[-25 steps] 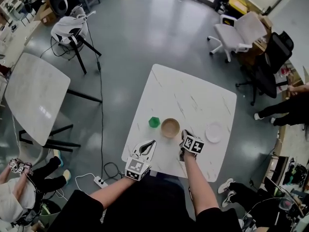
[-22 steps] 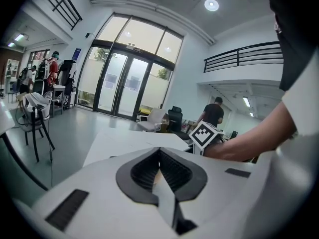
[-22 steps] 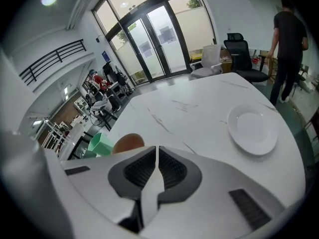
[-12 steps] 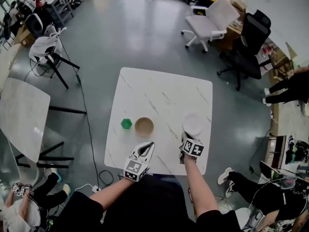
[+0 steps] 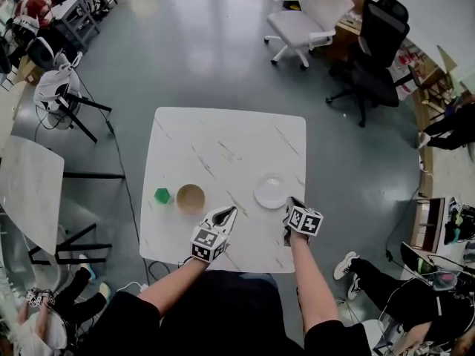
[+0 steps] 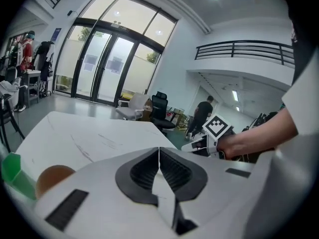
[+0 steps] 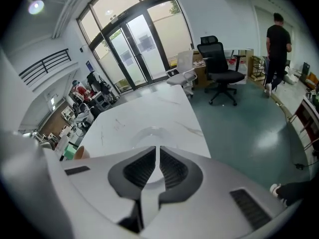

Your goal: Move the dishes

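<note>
A wooden bowl [image 5: 191,198] sits on the white marble table [image 5: 223,136] near its front left, with a green block [image 5: 162,196] just left of it. A pale round plate [image 5: 272,190] lies to the right. My left gripper [image 5: 225,215] is shut and empty, just right of and nearer than the bowl. My right gripper [image 5: 290,205] is also shut and empty, at the plate's near right edge. The left gripper view shows shut jaws [image 6: 159,151], the bowl [image 6: 54,176] low left and the right gripper [image 6: 214,133] beyond. In the right gripper view the plate [image 7: 149,132] lies just past the shut jaws [image 7: 155,151].
Office chairs [image 5: 308,17] stand on the grey floor beyond the table. A second marble table [image 5: 26,191] is at the left, with a cable [image 5: 122,169] running between them. A person [image 7: 278,39] stands at the far right of the room.
The head view has swung, so the table sits further left in it. Both grippers now stand further right along the table; the right one went from beside the bowl to beside the plate.
</note>
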Demonstrator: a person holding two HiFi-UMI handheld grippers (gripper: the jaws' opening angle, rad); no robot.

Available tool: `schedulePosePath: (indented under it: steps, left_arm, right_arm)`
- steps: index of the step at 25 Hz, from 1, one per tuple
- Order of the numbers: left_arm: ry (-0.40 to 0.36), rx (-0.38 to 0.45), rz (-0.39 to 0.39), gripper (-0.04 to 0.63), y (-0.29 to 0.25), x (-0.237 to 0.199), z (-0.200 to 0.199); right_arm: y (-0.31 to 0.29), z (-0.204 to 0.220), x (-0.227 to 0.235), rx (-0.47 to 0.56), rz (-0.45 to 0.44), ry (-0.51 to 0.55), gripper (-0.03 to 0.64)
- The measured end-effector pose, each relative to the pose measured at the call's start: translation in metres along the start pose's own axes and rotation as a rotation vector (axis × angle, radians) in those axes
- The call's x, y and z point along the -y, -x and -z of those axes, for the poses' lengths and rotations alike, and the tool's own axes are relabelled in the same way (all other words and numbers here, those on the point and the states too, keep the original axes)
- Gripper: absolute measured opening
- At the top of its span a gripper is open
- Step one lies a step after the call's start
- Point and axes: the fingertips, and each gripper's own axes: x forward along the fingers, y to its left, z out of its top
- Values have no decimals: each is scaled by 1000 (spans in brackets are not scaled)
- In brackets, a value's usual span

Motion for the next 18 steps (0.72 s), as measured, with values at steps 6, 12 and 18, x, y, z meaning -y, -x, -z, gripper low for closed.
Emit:
schedulePosePath:
  steps: [6, 12, 18]
  left_arm:
    - [6, -102, 20, 18, -72, -5, 16]
    - [51, -192, 9, 21, -118, -16, 36]
    - [131, -266, 17, 114, -148, -19, 54]
  right_arm:
    - [-27, -4, 34, -47, -53, -11, 33]
    - [-44, -2, 41, -89, -141, 0, 100]
    - [-53, 0, 42, -111, -189, 9, 106]
